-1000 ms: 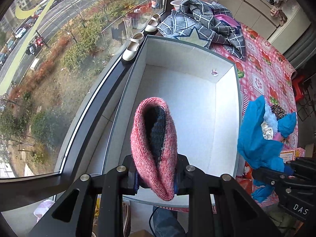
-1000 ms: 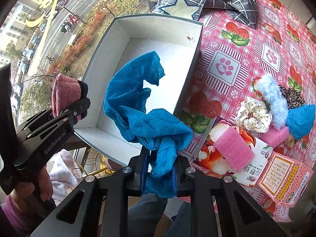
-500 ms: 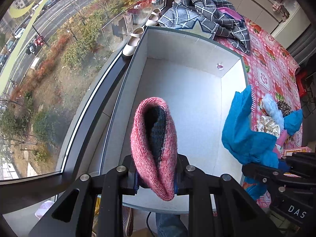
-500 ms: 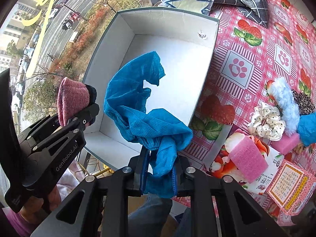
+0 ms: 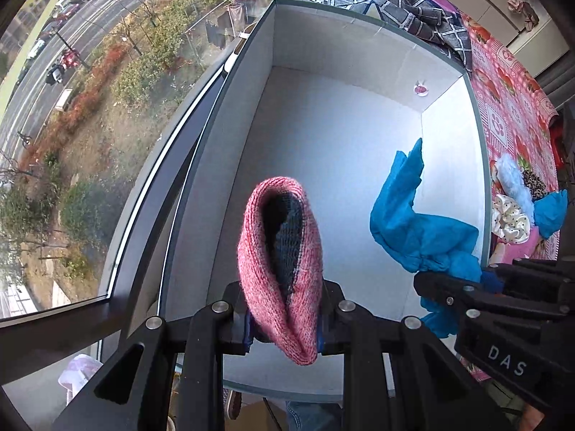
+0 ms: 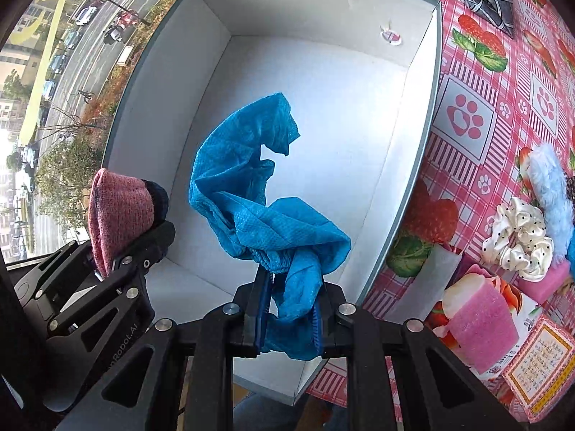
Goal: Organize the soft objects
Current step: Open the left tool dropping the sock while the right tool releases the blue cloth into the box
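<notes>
My left gripper [image 5: 284,327] is shut on a pink knit hat [image 5: 280,251] with a dark lining, held over the near left part of a large white open box [image 5: 345,136]. My right gripper [image 6: 289,318] is shut on a crumpled blue cloth [image 6: 258,194], held over the near part of the same box [image 6: 323,82]. In the right wrist view the hat [image 6: 118,212] and the left gripper show at the left. In the left wrist view the blue cloth [image 5: 417,226] shows at the right. The box floor is bare.
On the pink checked tablecloth [image 6: 503,82] right of the box lie a white dotted scrunchie [image 6: 521,240], a light blue fluffy piece [image 6: 550,186], a pink sponge [image 6: 481,319] and a printed carton [image 6: 539,362]. A dark plaid garment [image 5: 395,0] lies beyond the box. A window [image 5: 90,89] is at the left.
Both grippers have moved forward over the box with their loads. The box now fills more of both views; the blue cloth has come in over the box floor.
</notes>
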A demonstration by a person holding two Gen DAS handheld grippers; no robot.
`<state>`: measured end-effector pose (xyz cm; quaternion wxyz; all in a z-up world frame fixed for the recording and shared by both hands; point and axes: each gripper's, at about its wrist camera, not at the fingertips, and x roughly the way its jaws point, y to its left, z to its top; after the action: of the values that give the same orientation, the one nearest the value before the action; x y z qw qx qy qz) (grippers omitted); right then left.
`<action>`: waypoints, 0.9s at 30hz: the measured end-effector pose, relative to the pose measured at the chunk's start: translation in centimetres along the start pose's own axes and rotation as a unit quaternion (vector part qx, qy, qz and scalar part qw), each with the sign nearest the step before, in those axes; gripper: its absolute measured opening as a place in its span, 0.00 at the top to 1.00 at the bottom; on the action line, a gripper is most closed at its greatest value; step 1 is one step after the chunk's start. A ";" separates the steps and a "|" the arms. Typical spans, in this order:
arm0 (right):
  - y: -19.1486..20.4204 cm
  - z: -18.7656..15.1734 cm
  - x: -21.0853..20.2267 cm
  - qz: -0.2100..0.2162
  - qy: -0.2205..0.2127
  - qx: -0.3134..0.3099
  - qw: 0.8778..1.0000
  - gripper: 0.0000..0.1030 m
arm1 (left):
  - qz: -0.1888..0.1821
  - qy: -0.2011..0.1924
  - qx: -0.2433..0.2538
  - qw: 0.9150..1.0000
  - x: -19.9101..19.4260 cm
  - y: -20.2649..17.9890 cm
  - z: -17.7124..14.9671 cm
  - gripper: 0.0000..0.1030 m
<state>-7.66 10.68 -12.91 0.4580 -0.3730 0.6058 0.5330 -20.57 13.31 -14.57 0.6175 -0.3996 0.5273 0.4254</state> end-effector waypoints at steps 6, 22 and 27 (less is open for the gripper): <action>0.3 -1.3 0.9 0.003 0.018 -0.009 1.000 0.80 | 0.002 0.011 0.012 1.000 0.7 -0.6 -0.8 0.74; 1.7 -2.9 2.0 -0.004 0.074 -0.026 0.997 0.80 | -0.006 0.028 0.026 0.999 0.8 -0.6 -3.0 0.74; 0.9 -2.9 1.6 -0.004 0.081 -0.013 0.997 0.80 | -0.009 0.026 0.032 0.999 0.6 -0.4 -3.1 0.74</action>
<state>-9.46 8.06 -14.16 0.4047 -0.4233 0.6325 0.5068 -21.08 10.35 -15.51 0.6197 -0.3949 0.5533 0.3923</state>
